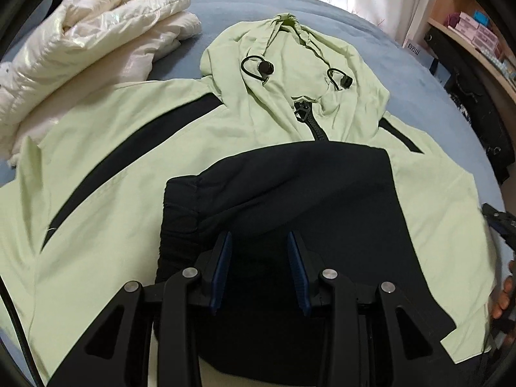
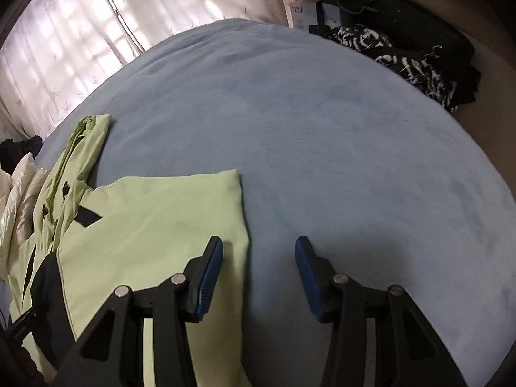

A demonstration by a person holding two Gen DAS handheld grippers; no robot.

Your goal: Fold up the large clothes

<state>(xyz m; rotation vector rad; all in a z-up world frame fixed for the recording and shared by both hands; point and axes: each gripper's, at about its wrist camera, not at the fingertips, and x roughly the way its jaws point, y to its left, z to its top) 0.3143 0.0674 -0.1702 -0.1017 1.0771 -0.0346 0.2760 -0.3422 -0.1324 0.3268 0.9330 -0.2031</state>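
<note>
Light-green hooded jacket [image 1: 122, 148] spread flat on blue bed [image 2: 322, 129], hood toward curtains, black sleeve [image 1: 290, 187] folded across chest.

Left gripper [image 1: 259, 242] above black sleeve, jaws partly apart, nothing pinched.

Right gripper [image 2: 258, 248] at jacket's right edge, jaws parted, empty; 1 pad over green cloth, other over bed.

White puffer coat [image 1: 80, 42] bunched left of hood.

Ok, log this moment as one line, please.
stage: folding green jacket on blue bed | left gripper: open over black sleeve | right gripper: open at jacket's edge, nothing held
</note>
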